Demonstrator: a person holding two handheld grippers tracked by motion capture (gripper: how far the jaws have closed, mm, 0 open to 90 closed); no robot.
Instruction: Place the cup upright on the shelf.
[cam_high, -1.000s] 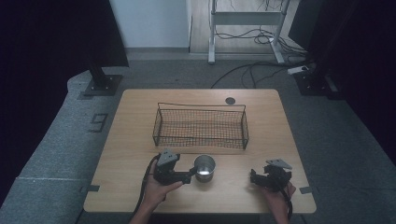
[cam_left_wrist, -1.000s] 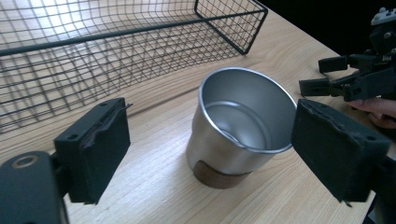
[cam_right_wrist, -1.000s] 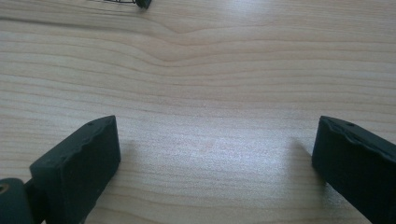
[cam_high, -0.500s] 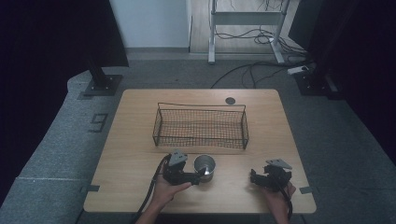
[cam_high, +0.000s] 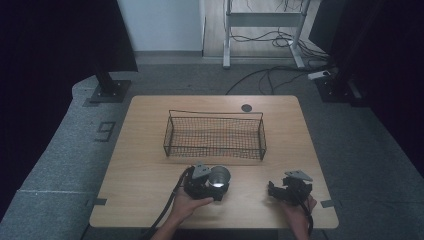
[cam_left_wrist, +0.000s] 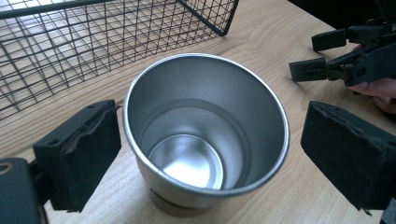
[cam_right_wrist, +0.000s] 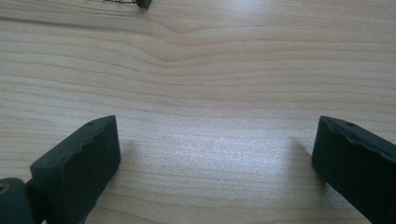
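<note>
The cup (cam_high: 219, 176), a bare steel tumbler, stands upright and empty on the table (cam_high: 140, 170), just in front of the basket (cam_high: 215, 134), near the middle of its front wall. In the left gripper view the cup (cam_left_wrist: 205, 135) sits squarely between the jaws, with the basket (cam_left_wrist: 93, 42) close behind it.

The left gripper (cam_left_wrist: 205, 154) has its jaws wide apart, one on each side of the cup. The left pad is touching or almost touching the wall; the right pad stands off with a clear gap. Nothing is gripped yet. The right gripper (cam_high: 280, 189) rests low over the table, to the right of the cup and well apart from it. Its jaws are spread wide and empty, with bare wood between them in the right gripper view (cam_right_wrist: 210, 154).

The step in hand looks like the grasp: the left gripper is framed on the cup and about to close. The next move calls for shutting the jaws evenly so the cup does not get pushed sideways or tipped, as its smooth tapered wall could slip. After that, likely a lift clear of the front wall and a set-down inside the basket, which is empty.
</note>
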